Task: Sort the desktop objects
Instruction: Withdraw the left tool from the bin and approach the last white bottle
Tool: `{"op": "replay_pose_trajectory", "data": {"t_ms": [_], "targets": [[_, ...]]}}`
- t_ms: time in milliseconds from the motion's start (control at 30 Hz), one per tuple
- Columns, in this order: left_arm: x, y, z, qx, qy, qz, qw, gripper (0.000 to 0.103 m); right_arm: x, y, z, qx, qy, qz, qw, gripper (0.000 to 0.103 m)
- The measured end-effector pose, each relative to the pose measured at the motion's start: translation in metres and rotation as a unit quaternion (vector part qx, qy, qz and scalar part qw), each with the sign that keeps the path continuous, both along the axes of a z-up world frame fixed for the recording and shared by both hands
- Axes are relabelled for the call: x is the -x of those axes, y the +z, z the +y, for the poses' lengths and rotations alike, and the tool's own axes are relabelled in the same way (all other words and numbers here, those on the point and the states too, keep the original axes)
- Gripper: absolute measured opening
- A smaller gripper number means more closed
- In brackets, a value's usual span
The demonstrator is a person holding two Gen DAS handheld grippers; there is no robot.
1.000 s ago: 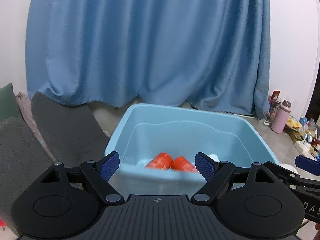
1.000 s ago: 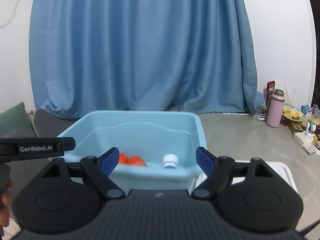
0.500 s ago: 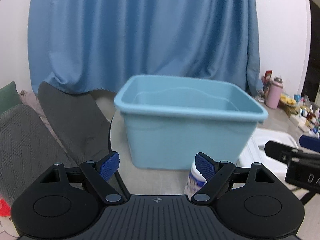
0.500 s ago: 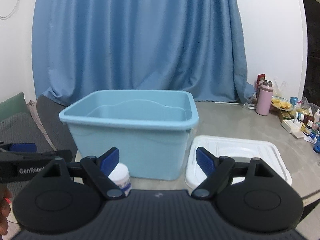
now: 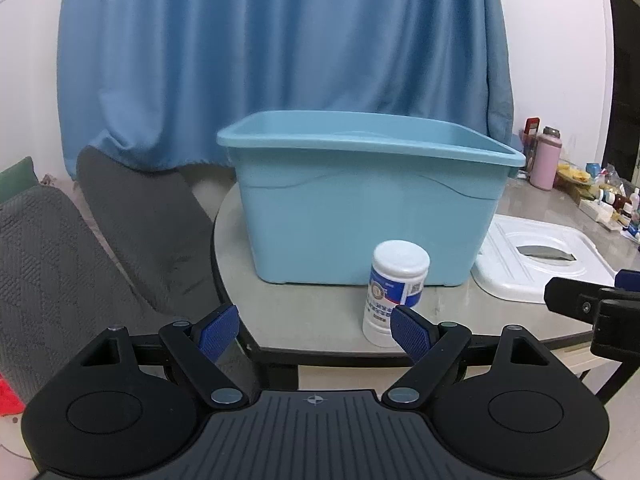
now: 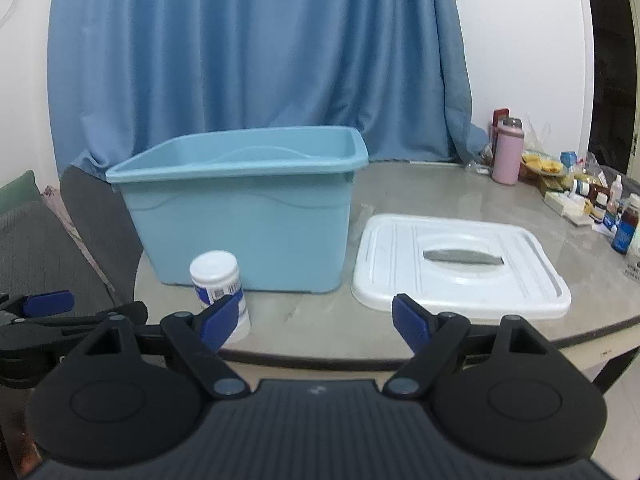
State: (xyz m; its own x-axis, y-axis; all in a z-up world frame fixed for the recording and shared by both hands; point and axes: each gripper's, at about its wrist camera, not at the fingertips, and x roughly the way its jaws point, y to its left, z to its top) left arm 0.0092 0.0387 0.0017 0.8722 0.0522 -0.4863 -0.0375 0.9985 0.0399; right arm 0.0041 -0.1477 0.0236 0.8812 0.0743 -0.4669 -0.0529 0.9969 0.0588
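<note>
Both my grippers, left gripper [image 5: 316, 327] and right gripper [image 6: 316, 320], have dropped from over the blue bin [image 5: 360, 208] to table level, wide open and empty, probably lining up the white bottle [image 5: 394, 288] near it.

You get even, soft indoor light, a faint sheen on the table [image 6: 420, 196], sharp centres, fisheye-bent dark corners.

the left gripper [image 5: 316, 330] hangs with its jaws wide apart and nothing between them. on the tabletop [image 5: 320, 316] a white bottle [image 5: 394, 292] stands upright just in front of a light blue bin [image 5: 372, 200]. a white lid [image 5: 540, 256] lies flat beside the bin.
</note>
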Motion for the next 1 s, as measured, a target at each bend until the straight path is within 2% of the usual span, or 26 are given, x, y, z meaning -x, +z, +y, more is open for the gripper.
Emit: {"op": "replay_pose_trajectory", "data": {"t_ms": [467,767,1000], "targets": [[-0.013,-0.029,-0.025,-0.003,-0.044,-0.002,0.999,0.085,0.006,-0.017,-0.009,0.012,-0.016,0.003,1.0,0.084],[-0.037,-0.038,-0.036,0.005,-0.06,-0.003,0.9982,0.085,-0.006,-0.017,-0.022,0.004,-0.027,0.006,1.0,0.084],[-0.059,-0.043,-0.041,0.002,-0.062,-0.006,0.9981,0.085,-0.021,-0.02,-0.023,0.017,-0.031,0.015,0.999,0.084]]}}
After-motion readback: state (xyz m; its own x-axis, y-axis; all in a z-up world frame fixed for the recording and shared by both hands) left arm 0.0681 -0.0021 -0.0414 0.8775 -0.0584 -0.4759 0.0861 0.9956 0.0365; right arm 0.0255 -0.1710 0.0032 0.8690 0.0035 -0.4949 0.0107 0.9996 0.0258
